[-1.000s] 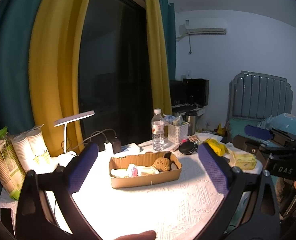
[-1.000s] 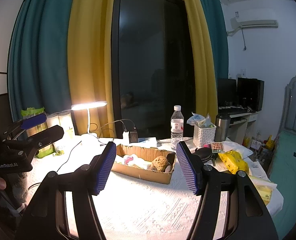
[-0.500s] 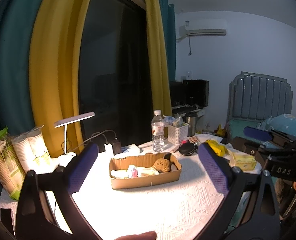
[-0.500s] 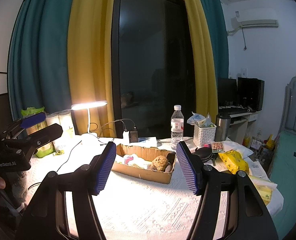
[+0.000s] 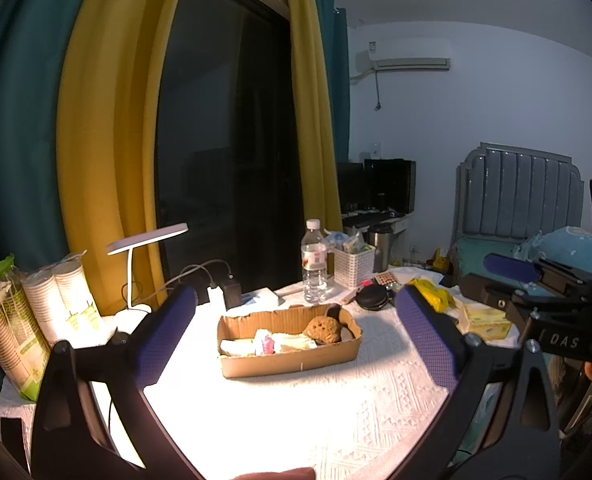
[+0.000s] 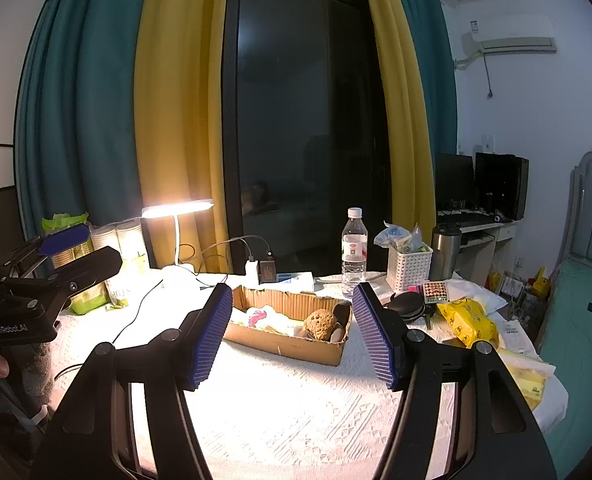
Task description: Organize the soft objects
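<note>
Right wrist: cardboard tray [image 6: 284, 338] beyond the spread right gripper [image 6: 294, 334].

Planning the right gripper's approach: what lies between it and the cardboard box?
Nothing but bare white tablecloth lies between the open right gripper and the cardboard box, as the right wrist view shows.

A tall dark window [image 6: 303, 120] fills the back wall, flanked by yellow curtains [image 6: 176, 120] with teal curtains [image 6: 76, 120] outside them. Right of the window, a white wall [image 5: 495, 112] carries an air conditioner [image 5: 409, 54] near the ceiling — below it, a desk with dark monitors [image 6: 481, 188]. Farther right stands a grey padded headboard [image 5: 519, 196]. Left of the window a lit desk lamp [image 6: 178, 208] glows.
</note>
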Action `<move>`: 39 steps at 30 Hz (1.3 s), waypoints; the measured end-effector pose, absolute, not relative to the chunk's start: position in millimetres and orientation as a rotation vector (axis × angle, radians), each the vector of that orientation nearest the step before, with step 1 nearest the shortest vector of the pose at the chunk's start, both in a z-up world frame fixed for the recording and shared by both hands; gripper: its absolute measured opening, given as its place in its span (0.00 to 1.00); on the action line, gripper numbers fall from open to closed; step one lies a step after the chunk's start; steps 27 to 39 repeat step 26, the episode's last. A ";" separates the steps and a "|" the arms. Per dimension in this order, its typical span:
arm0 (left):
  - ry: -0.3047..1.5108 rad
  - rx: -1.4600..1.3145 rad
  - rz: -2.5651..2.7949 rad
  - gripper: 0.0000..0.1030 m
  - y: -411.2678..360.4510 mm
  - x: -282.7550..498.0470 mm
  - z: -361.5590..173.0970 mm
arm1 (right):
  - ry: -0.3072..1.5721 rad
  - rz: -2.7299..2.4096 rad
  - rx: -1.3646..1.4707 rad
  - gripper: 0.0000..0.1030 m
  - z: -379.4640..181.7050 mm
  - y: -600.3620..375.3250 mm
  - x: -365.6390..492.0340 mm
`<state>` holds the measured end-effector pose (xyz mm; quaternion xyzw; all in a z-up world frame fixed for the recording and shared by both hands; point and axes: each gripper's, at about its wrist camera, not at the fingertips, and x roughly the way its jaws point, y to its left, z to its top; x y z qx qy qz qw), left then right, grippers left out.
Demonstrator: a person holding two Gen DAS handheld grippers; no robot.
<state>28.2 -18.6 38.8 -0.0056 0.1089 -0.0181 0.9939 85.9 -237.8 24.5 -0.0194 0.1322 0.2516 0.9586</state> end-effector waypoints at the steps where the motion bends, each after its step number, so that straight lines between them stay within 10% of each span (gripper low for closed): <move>1: 0.218 -0.010 -0.036 0.98 -18.7 28.1 38.8 | 0.268 0.510 -0.039 0.64 24.8 -237.8 86.3; 39: 0.220 -0.005 -0.051 0.98 -20.2 24.7 35.5 | 0.270 0.511 -0.039 0.64 24.5 -237.6 86.6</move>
